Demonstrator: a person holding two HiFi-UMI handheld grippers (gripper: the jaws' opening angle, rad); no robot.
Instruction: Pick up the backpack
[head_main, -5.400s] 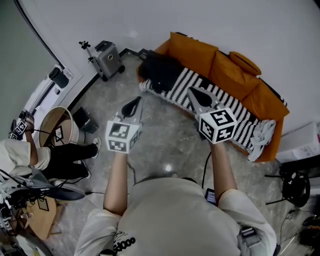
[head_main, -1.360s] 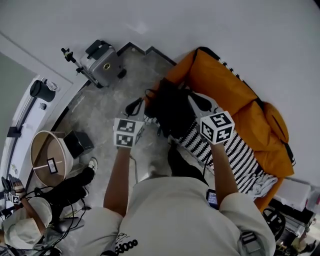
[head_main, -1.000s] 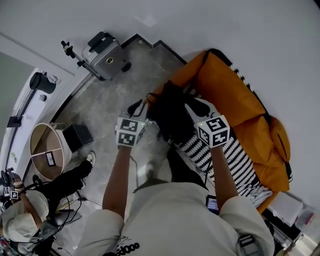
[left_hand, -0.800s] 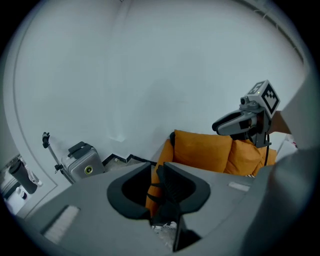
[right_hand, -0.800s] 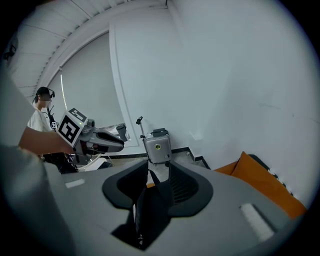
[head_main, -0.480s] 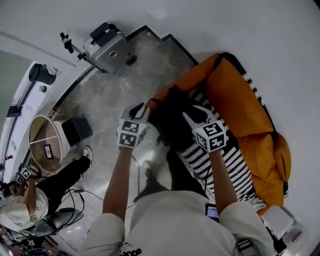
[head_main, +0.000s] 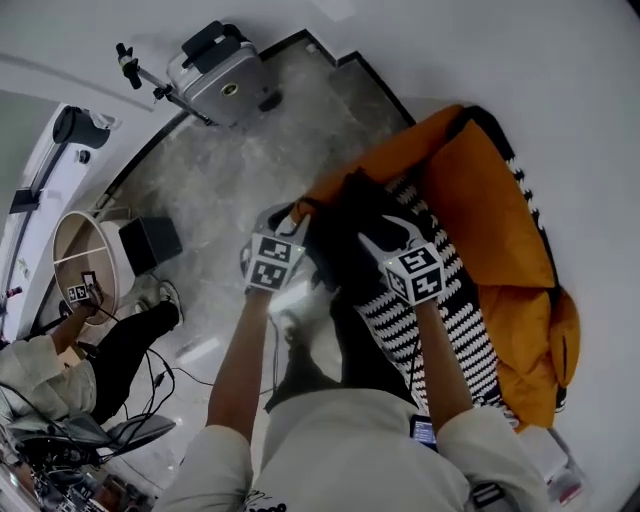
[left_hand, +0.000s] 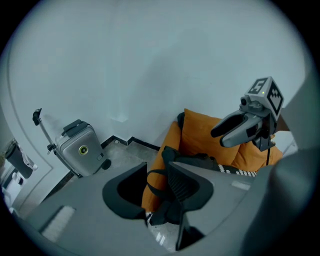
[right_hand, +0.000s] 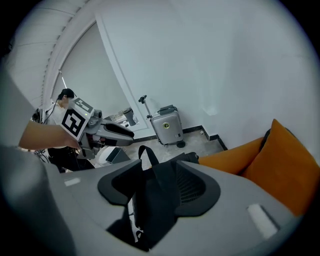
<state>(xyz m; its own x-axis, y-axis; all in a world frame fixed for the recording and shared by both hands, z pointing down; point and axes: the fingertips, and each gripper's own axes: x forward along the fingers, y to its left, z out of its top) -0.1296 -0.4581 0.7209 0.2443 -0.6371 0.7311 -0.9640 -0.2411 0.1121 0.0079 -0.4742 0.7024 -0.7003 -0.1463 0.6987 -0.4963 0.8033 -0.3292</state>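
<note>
The black backpack (head_main: 345, 240) sits on the left end of the orange sofa (head_main: 485, 190), on a black-and-white striped blanket (head_main: 440, 330). My left gripper (head_main: 288, 214) is at its left side. In the left gripper view the jaws (left_hand: 157, 187) stand open and have just been opening, with a backpack strap loop (left_hand: 150, 181) in the gap and untouched. My right gripper (head_main: 385, 235) is over its right side. Its jaws (right_hand: 155, 187) have also just been opening and stand open, with the backpack's dark top (right_hand: 152, 200) between them.
A silver hard-shell suitcase (head_main: 222, 80) stands by the wall at the back left. A round wooden table (head_main: 85, 260) and a small black box (head_main: 148, 243) are on the grey floor at left, beside a seated person (head_main: 60, 350). The white wall lies behind the sofa.
Both grippers have come down and closer to the backpack. Their jaws stand wider than before. The head view has leaned further over the sofa's end.
</note>
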